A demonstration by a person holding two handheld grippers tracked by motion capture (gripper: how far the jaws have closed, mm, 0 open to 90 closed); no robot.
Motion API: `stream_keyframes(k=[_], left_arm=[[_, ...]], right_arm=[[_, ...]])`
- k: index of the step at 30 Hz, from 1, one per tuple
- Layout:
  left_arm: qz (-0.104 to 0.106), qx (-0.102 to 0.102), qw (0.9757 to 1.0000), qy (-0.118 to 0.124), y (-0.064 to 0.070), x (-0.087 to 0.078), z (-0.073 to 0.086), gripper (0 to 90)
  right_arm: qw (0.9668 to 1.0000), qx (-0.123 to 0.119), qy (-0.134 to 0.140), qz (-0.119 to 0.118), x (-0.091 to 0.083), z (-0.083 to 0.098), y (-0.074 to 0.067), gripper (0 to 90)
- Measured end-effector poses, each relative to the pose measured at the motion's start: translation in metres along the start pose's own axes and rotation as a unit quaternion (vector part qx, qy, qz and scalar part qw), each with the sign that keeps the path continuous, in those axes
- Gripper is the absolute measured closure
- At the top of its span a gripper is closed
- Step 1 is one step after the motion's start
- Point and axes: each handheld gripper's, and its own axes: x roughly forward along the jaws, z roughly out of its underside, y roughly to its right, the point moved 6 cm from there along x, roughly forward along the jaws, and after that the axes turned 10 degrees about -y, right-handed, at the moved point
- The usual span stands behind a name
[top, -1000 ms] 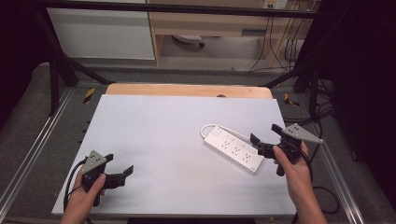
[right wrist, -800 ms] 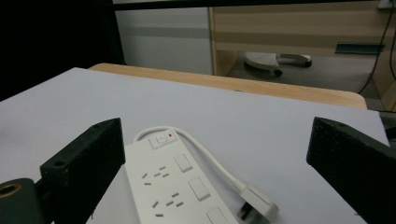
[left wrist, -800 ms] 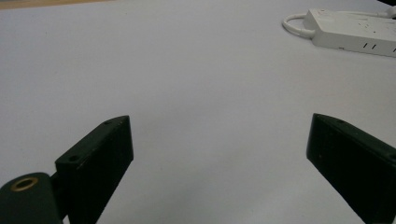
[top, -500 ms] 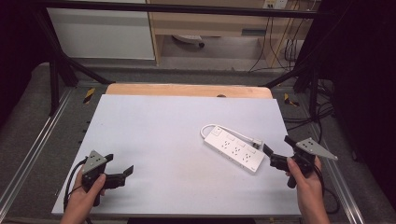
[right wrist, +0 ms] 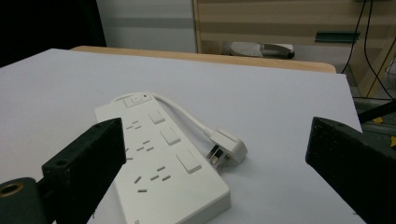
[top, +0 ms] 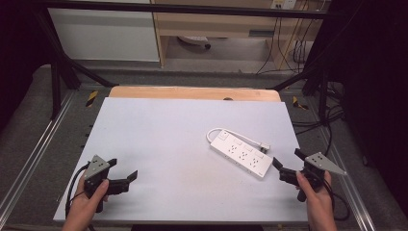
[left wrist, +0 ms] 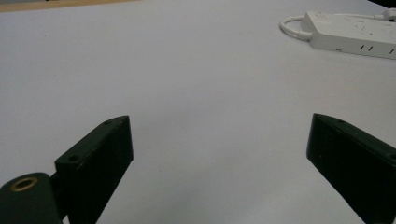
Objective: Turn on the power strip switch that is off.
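A white power strip (top: pixel 241 154) lies flat on the white table (top: pixel 173 134), right of centre, with its short cord looped round to a white plug (top: pixel 264 146) beside it. In the right gripper view the strip (right wrist: pixel 161 154) and plug (right wrist: pixel 227 147) lie just ahead of the jaws. My right gripper (top: pixel 287 162) is open near the table's front right, just right of the strip and not touching it. My left gripper (top: pixel 122 169) is open at the front left, with nothing between its jaws. The left gripper view shows the strip (left wrist: pixel 350 33) far off.
A wooden strip (top: pixel 192 93) runs along the table's far edge. Metal rails (top: pixel 33 149) flank the table on both sides. Cables (top: pixel 332 115) hang beyond the right edge. Bare tabletop stretches between the two grippers.
My right gripper has drawn back from over the power strip's near end toward the front right corner. The strip stays where it was. The left gripper has not moved.
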Motion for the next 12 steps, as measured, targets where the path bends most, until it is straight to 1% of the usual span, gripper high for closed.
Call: stream_keyframes(k=[4, 7, 9, 11, 12], left_arm=[[-0.002, 0.000, 1.0000, -0.001, -0.001, 0.000, 0.000, 7.2], [-0.001, -0.001, 1.0000, -0.001, 0.000, -0.001, 0.000, 7.3], [0.001, -0.001, 1.0000, -0.001, 0.000, -0.001, 0.000, 7.3], [-0.001, 0.000, 1.0000, -0.001, 0.000, -0.001, 0.000, 7.3], [0.000, 0.001, 1.0000, -0.001, 0.000, -0.001, 0.000, 7.3]], right_arm=[[0.9999, -0.007, -0.007, 0.003, 0.004, 0.010, -0.001, 3.7], [0.9998, -0.009, -0.016, -0.002, 0.007, 0.017, -0.003, 3.6], [0.9994, -0.012, -0.030, -0.010, 0.010, 0.025, -0.005, 3.6], [0.9981, -0.016, -0.055, -0.022, 0.015, 0.034, -0.008, 3.5], [0.9971, -0.019, -0.069, -0.023, 0.017, 0.038, -0.009, 3.7]])
